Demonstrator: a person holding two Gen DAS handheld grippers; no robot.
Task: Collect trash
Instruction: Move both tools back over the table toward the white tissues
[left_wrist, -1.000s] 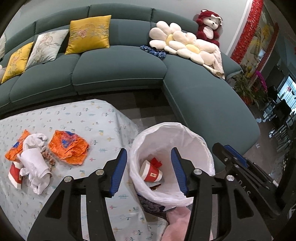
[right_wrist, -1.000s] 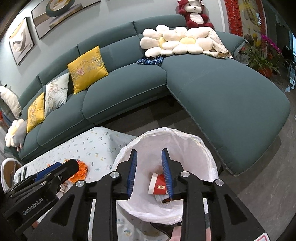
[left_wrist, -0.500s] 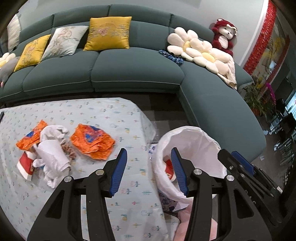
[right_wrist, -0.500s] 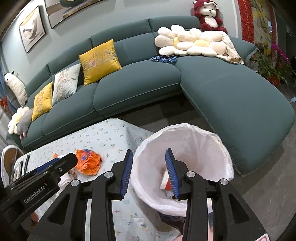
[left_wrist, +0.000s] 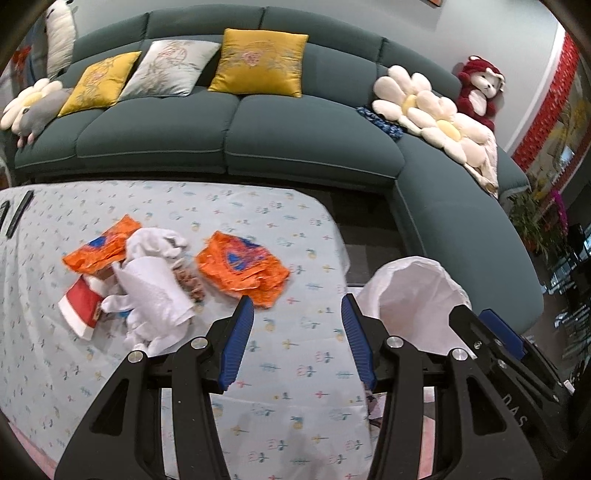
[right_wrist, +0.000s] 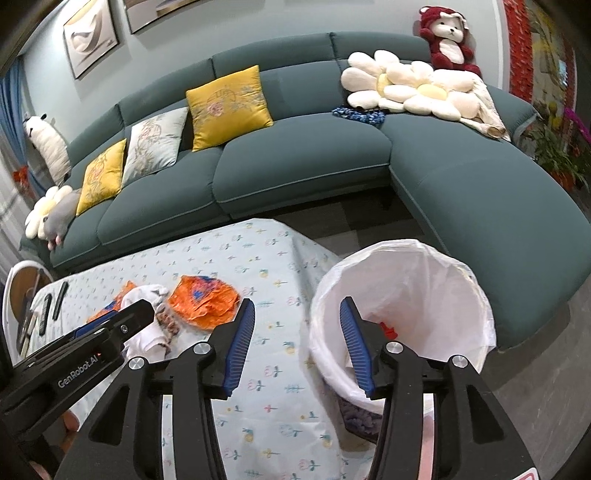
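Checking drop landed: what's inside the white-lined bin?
In the bin, a red scrap shows beside the right gripper's finger. The finger and near liner wall hide the rest.

The white bin bag (right_wrist: 436, 288) hides nearly all it holds; only a scrap of red (right_wrist: 388, 329) shows past the right gripper's fingers (right_wrist: 356, 347), perhaps a cup. On the table, crumpled white tissue (left_wrist: 155, 288) covers part of the red carton (left_wrist: 81, 306) and one orange wrapper (left_wrist: 101, 251).

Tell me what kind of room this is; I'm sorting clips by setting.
Most likely a home living room: a long teal sofa with cushions, framed pictures on the wall, and a low table in front of it.
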